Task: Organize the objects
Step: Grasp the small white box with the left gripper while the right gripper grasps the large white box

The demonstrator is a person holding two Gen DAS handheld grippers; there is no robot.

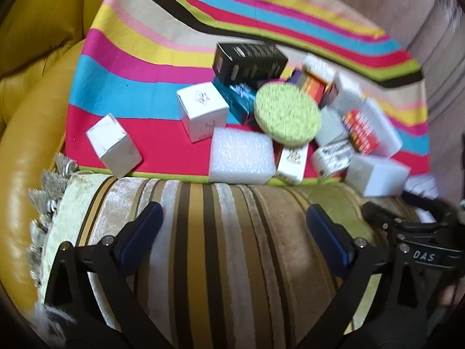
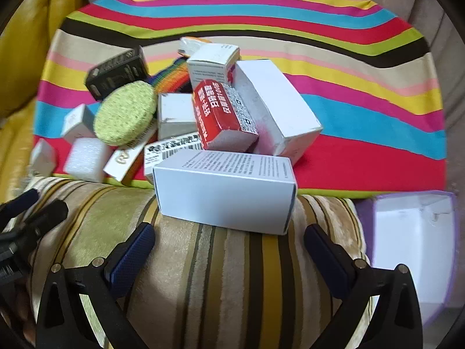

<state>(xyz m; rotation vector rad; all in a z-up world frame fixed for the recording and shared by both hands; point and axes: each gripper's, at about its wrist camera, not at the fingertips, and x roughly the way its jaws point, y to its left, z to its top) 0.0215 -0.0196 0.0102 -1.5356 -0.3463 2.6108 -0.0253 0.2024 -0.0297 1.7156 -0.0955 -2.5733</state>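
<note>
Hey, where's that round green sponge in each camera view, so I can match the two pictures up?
Left wrist view: the round green sponge sits right of centre, tilted on the pile, just above the white foam block.
Right wrist view: the sponge is left of centre, again above the foam block.
Shared landmark: the black box just behind the sponge.

The right tool (image 2: 229, 247) hangs with jaws wide apart over a striped cushion (image 2: 203, 276), nothing between them. Just ahead, a long white box (image 2: 225, 189) lies against a heap of boxes on a striped cloth (image 2: 363, 122), with a red box (image 2: 222, 116) and green round sponge (image 2: 125, 116). A purple-edged open box (image 2: 412, 250) sits right.
</note>
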